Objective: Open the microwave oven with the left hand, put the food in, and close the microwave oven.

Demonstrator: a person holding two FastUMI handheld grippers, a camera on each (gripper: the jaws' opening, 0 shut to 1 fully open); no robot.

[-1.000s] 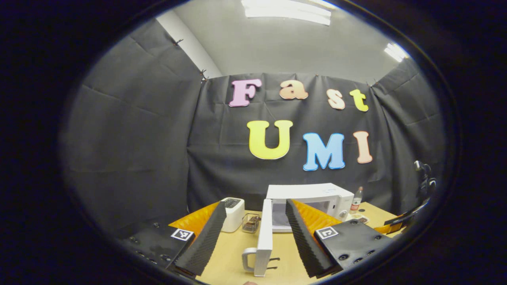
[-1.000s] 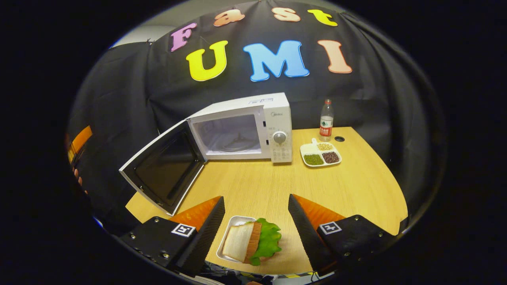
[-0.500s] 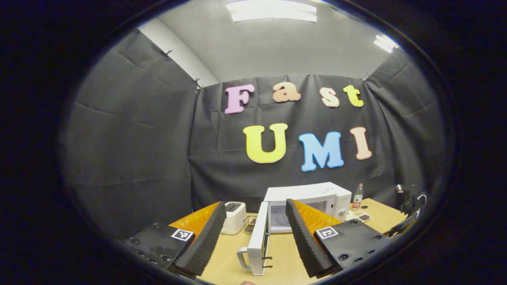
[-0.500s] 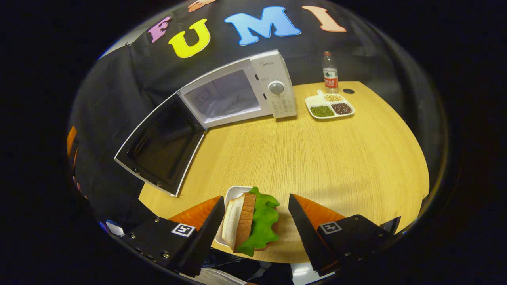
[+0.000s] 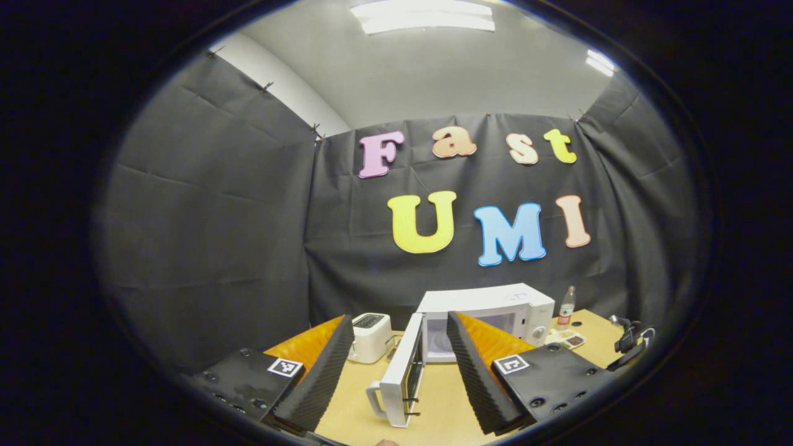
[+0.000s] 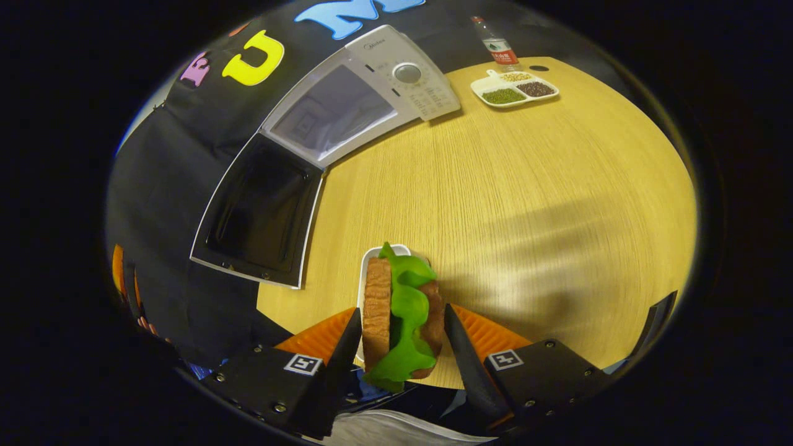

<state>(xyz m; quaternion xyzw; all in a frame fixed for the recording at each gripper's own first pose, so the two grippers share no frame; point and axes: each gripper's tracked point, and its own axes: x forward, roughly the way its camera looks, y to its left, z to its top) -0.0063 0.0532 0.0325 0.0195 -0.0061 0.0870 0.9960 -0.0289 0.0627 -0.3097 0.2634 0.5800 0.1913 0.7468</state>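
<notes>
A sandwich [image 6: 406, 291] of bread, meat and green lettuce stands on edge on a small white plate [image 6: 379, 253] near the table's front edge. My right gripper [image 6: 403, 308] is down around it, with both fingers pressed against its sides. The white microwave [image 6: 409, 80] stands at the back with its door [image 6: 260, 210] swung wide open to the left and its cavity [image 6: 331, 111] bare. In the left gripper view, my left gripper [image 5: 399, 317] is open and held back from the microwave [image 5: 495, 303]. The open door [image 5: 403, 371] shows edge-on between its fingers, handle [image 5: 373, 396] on the left.
A white toaster [image 5: 370, 334] stands left of the microwave. A divided dish of beans [image 6: 514, 91] and a water bottle [image 6: 495, 46] sit at the table's [image 6: 526, 186] back right. A hand [image 6: 145, 325] shows at the left edge of the right gripper view.
My right gripper has come down over the sandwich and its fingers have closed in on it. My left gripper has drifted slightly, staying open.
</notes>
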